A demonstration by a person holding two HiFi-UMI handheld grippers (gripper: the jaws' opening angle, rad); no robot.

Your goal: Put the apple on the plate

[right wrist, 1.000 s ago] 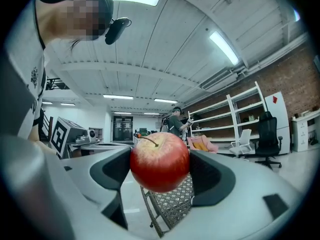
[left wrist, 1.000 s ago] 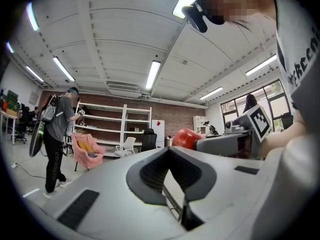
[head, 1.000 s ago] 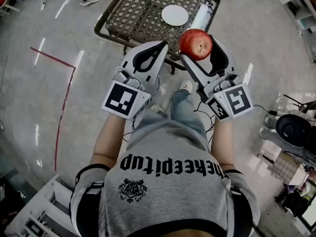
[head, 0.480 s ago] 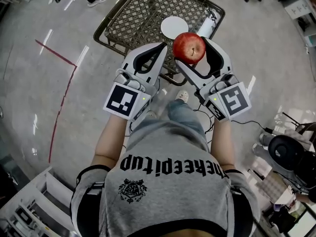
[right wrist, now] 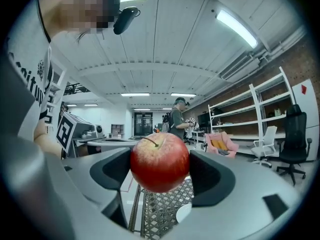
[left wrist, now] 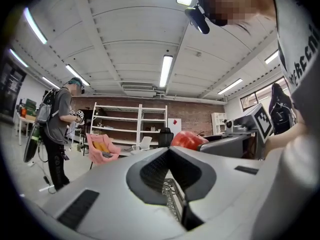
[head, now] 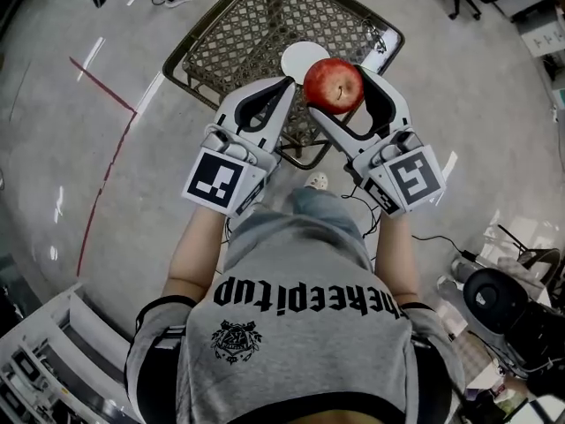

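Nearest the head camera is the person's grey printed shirt (head: 300, 325), with both forearms reaching forward. Each forearm ends in a marker cube: the left cube (head: 219, 179) and the right cube (head: 408, 179).

Left gripper (head: 284, 85): the jaws are closed tip to tip with nothing between them. The left gripper view confirms this, with the two tips meeting at one point (left wrist: 169, 150). This gripper sits just beside the right one, at about the same reach.

Right gripper (head: 340, 91): the jaws are clamped on the apple (head: 333, 85), one jaw on each side. In the right gripper view the apple (right wrist: 160, 161) fills the gap between the jaws (right wrist: 160, 170), stem upward. It also shows as a red edge past the left gripper's jaws (left wrist: 187, 139).

Beyond and below the grippers stands a metal mesh table (head: 256, 25). A white plate (head: 296, 56) lies on its top, partly covered in the head view by the apple. In the right gripper view the plate (right wrist: 184, 212) shows on the mesh (right wrist: 157, 211), below and to the right of the apple. The apple is held in the air, clear of the plate.

A red line (head: 110, 162) runs across the grey floor (head: 71, 237) left of the table.

Farther off, another person (right wrist: 176, 121) stands near white shelves (left wrist: 130, 124) and a pink chair (left wrist: 102, 146). A black office chair (right wrist: 292, 144) is at far right.
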